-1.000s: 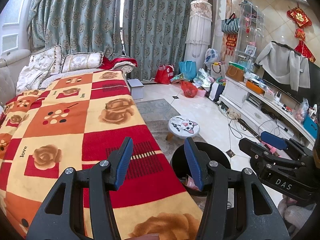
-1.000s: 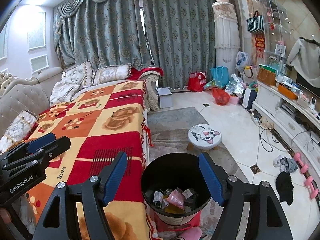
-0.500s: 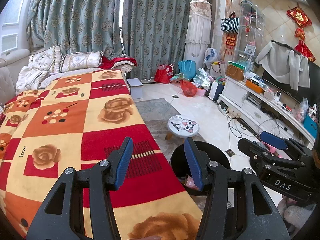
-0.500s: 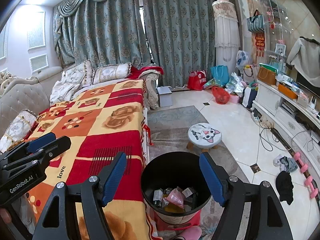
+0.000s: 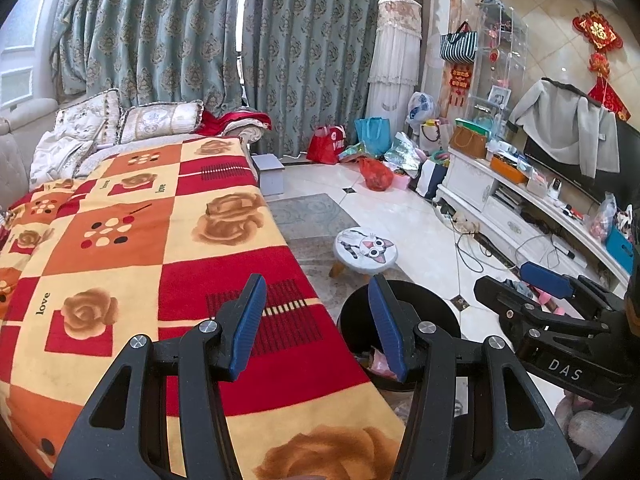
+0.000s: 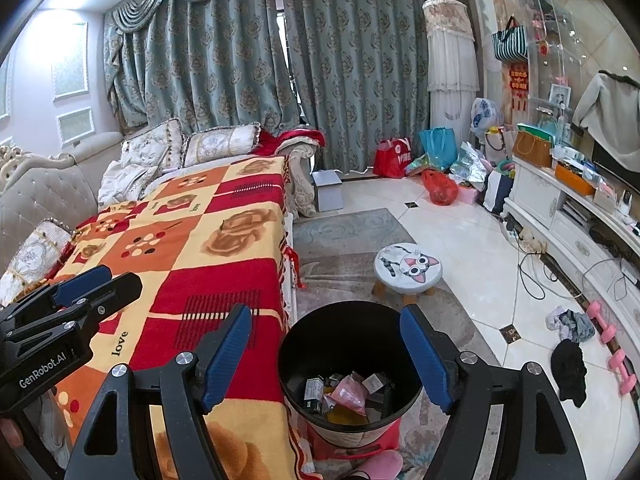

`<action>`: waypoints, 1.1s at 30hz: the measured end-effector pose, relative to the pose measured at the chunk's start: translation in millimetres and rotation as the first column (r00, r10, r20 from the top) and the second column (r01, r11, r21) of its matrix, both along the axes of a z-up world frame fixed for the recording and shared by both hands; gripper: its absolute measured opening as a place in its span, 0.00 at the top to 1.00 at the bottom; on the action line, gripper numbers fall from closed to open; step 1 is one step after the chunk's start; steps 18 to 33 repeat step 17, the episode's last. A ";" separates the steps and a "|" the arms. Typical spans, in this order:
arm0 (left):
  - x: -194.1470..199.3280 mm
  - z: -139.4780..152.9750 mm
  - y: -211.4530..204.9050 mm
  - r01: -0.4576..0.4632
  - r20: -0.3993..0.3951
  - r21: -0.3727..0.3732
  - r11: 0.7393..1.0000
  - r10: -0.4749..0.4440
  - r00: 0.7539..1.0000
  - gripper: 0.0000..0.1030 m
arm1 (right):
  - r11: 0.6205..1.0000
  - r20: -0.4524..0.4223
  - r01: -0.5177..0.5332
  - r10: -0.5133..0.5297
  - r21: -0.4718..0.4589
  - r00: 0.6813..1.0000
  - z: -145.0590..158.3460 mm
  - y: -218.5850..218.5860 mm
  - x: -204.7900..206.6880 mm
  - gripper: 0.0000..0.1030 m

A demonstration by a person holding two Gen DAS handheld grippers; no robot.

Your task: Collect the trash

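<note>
A black trash bin [image 6: 348,364] stands on the floor beside the sofa, with several wrappers and small boxes [image 6: 346,394] inside. My right gripper [image 6: 326,354] is open and empty, held above the bin's mouth. My left gripper [image 5: 316,320] is open and empty, above the edge of the red and orange blanket [image 5: 132,248], with the bin [image 5: 400,332] just to its right. Each gripper shows in the other's view, the right one [image 5: 548,316] at the right and the left one [image 6: 60,320] at the left.
A small cat-face stool [image 6: 407,268] stands on the grey rug beyond the bin. Bags [image 6: 438,186] are piled by the curtains. A white TV cabinet [image 6: 560,216] runs along the right, with cables, clothes [image 6: 570,368] and pink dumbbells [image 6: 612,354] on the floor. A pink slipper [image 6: 380,466] lies near the bin.
Almost nothing moved: both grippers stay open and hover in place, with a slight drift of the views.
</note>
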State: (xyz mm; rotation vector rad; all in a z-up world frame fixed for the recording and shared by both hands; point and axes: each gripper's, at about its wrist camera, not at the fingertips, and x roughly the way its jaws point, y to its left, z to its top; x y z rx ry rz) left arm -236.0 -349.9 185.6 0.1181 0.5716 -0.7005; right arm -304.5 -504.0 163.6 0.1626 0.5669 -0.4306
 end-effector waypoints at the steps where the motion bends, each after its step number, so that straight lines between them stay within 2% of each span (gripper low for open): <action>1: -1.2 -0.7 -0.6 0.002 -0.002 0.000 1.000 -0.002 1.000 0.50 | 1.000 -0.002 0.000 0.000 0.001 1.000 -0.9 -0.3 0.1 0.27; 17: 2.2 -15.7 6.2 0.009 -0.049 -0.001 1.000 -0.009 0.999 0.50 | 1.000 -0.041 -0.017 0.017 0.001 0.999 -6.3 4.0 15.1 0.26; 33: 2.2 -15.7 6.2 0.009 -0.049 -0.001 1.000 -0.009 0.999 0.50 | 1.000 -0.041 -0.017 0.017 0.001 0.999 -6.3 4.0 15.1 0.26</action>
